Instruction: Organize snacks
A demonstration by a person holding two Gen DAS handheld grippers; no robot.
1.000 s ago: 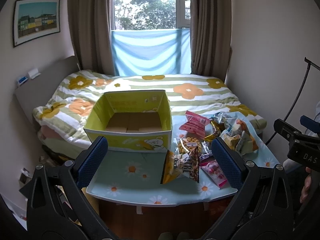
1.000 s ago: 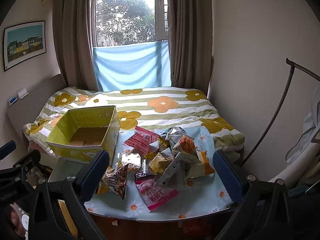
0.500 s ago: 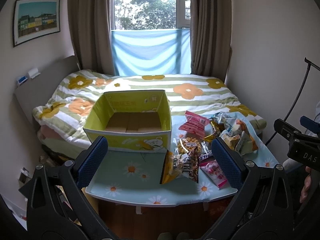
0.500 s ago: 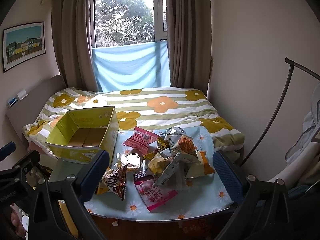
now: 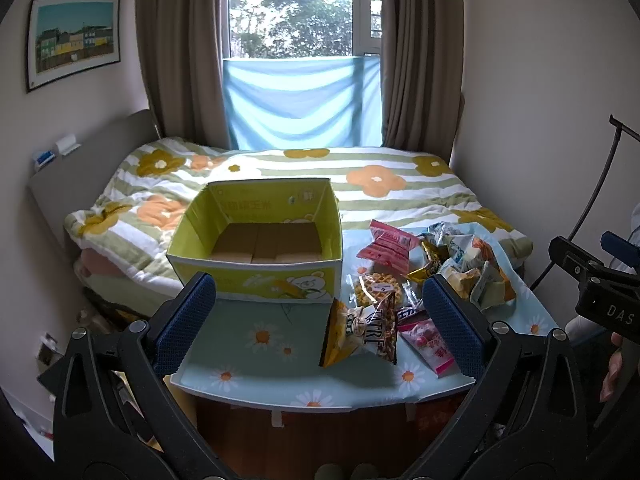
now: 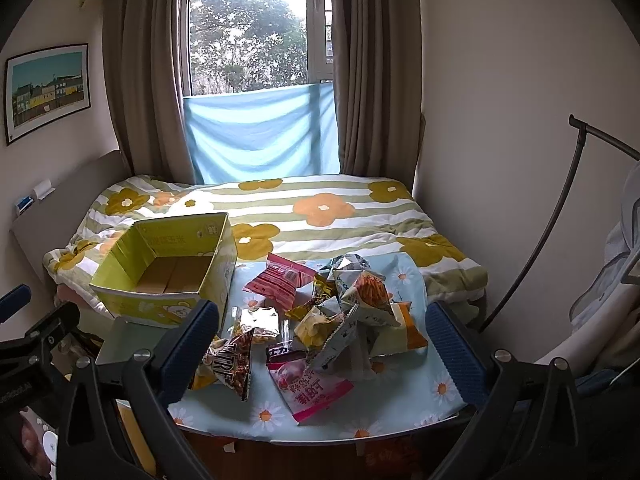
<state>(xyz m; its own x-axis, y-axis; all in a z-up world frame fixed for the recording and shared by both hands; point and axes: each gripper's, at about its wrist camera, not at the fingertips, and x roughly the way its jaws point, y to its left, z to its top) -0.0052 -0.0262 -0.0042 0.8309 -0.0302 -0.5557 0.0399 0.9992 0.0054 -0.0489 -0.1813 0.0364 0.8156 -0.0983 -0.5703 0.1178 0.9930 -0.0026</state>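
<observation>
An empty yellow cardboard box (image 5: 256,276) (image 6: 168,264) stands open on the left of a table with a blue daisy cloth (image 5: 248,344) (image 6: 404,408). Several snack packets lie in a pile (image 5: 464,264) (image 6: 352,312) to its right, among them a red packet (image 5: 388,242) (image 6: 280,282), a brown-and-yellow packet (image 5: 364,330) (image 6: 228,364) and a pink packet (image 5: 430,346) (image 6: 310,386). My left gripper (image 5: 318,326) is open and empty, held before the table's front edge. My right gripper (image 6: 320,346) is open and empty, before the snack pile.
A bed with a flowered striped quilt (image 5: 320,176) lies behind the table. A curtained window with a blue sheet (image 5: 300,100) is at the back. A black curved stand (image 6: 560,216) leans by the right wall. The other gripper shows at each view's edge (image 5: 592,276) (image 6: 28,336).
The right wrist view has shifted slightly. The left view and all objects are unchanged.
</observation>
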